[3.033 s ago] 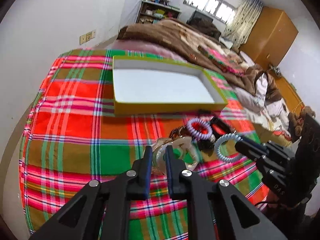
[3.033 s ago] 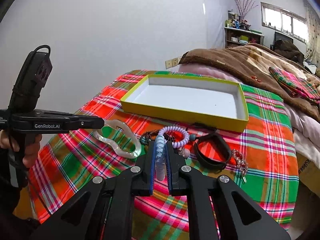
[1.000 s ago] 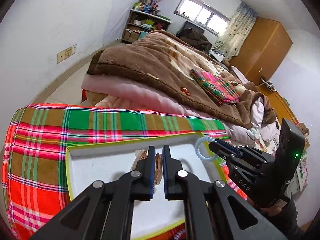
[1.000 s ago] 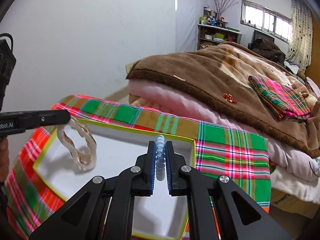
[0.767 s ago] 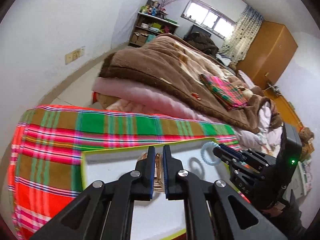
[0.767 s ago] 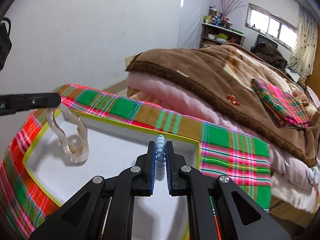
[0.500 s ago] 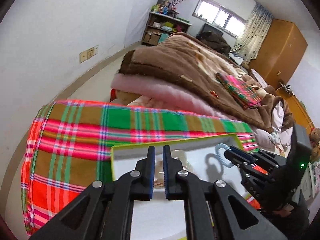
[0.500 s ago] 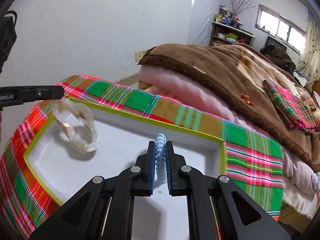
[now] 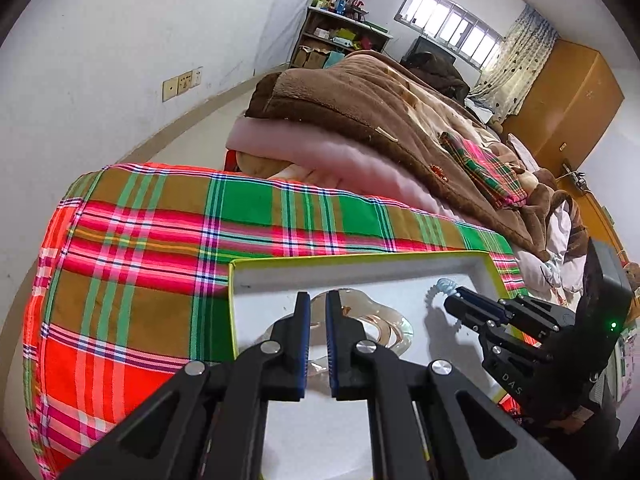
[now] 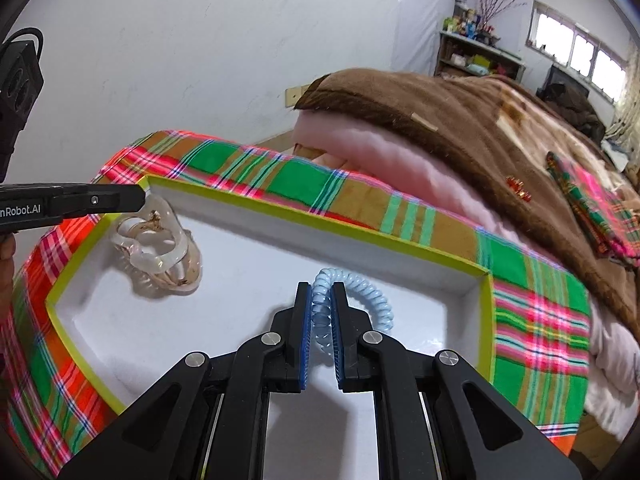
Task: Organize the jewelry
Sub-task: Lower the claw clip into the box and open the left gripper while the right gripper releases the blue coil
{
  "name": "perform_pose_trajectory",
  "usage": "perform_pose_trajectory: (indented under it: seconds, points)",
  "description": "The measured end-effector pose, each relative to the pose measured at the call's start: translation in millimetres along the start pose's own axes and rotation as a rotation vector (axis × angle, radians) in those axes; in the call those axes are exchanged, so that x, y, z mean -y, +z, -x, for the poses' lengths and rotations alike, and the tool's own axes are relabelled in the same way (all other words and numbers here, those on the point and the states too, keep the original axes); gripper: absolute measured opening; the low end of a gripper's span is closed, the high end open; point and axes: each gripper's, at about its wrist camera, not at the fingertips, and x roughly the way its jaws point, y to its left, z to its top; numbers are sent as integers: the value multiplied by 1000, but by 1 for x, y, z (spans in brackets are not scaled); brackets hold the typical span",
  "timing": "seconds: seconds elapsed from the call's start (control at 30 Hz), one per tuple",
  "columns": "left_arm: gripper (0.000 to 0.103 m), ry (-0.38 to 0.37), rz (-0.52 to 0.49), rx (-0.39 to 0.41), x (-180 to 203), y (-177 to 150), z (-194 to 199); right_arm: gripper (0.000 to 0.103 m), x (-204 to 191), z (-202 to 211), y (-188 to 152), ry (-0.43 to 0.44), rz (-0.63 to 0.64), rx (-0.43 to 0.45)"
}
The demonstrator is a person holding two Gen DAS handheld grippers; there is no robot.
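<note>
A yellow-rimmed box with a white floor [image 9: 360, 258] [image 10: 320, 226] lies on the plaid cloth. My left gripper [image 9: 317, 312] is shut on a clear wavy bangle [image 9: 380, 320], which rests low on the box floor at its left end; it also shows in the right wrist view [image 10: 160, 248] under the left fingertips [image 10: 120, 200]. My right gripper [image 10: 321, 304] is shut on a light blue coil hair tie [image 10: 360, 292], held just above the box floor near its right end. The right gripper also shows in the left wrist view [image 9: 452, 300], with the coil [image 9: 438, 288].
The plaid cloth [image 9: 160, 240] covers the table around the box. Behind it lies a bed with a pink quilt [image 10: 380, 160] and brown blanket [image 10: 480, 128]. A white wall [image 10: 160, 60] stands at the left.
Both grippers have dropped lower into the box. The bangle has gone from hanging to resting on the box floor, and the coil is down close to the floor.
</note>
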Motion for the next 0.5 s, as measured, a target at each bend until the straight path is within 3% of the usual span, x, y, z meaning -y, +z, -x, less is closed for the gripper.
perform_pose_trajectory:
  seconds: [0.4, 0.5]
  points:
    - [9, 9, -5, 4, 4, -5, 10, 13, -1, 2, 0, 24, -34, -19]
    - [14, 19, -10, 14, 7, -7, 17, 17, -2, 10, 0, 21, -37, -6]
